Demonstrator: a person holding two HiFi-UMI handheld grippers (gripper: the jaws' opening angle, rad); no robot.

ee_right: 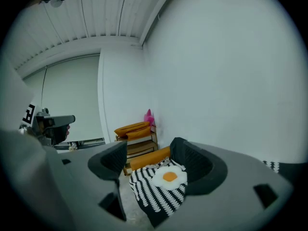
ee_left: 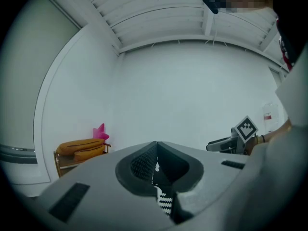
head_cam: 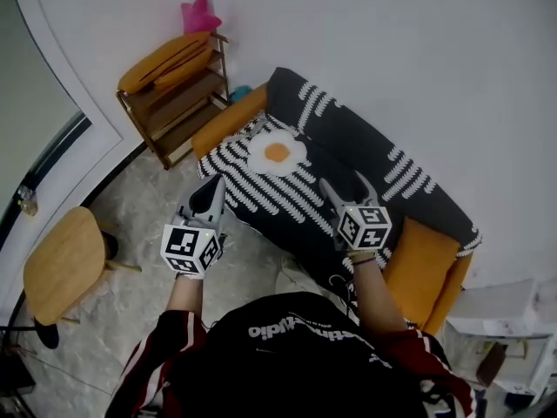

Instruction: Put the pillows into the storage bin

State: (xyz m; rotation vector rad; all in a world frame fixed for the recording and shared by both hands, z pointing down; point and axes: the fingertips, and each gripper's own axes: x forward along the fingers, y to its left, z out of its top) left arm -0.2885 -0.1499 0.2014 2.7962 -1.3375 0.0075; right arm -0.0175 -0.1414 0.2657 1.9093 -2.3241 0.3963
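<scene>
The egg pillow [head_cam: 277, 152] lies flat on the sofa [head_cam: 348, 159], near its L end, yolk up. It is a bit wider than tall, w/ its wide way going along the seat. Two orange pillows [head_cam: 165, 62] lie stacked on top of the shelf [head_cam: 174, 103]. They are long and thin. Their long way runs along the shelf, low L to high R in the head view. A pink star pillow [head_cam: 199, 13] stands at the far end of the shelf, by the wall, points up.

L gripper [head_cam: 216, 185] is held up in front of the sofa. Its jaws are closed together w/ nothing in them; only a thin slit shows btw them. R gripper [head_cam: 346, 185] is up too, jaws wide apart and empty. In its own view the egg pillow [ee_right: 169, 176] shows btw the jaws but far off, not touched.

The sofa's front is hidden by the person's arms and body. The table [head_cam: 61, 264] is partly cut off at the L. The white stuff at the bottom R is cut off; can't tell what it is.
</scene>
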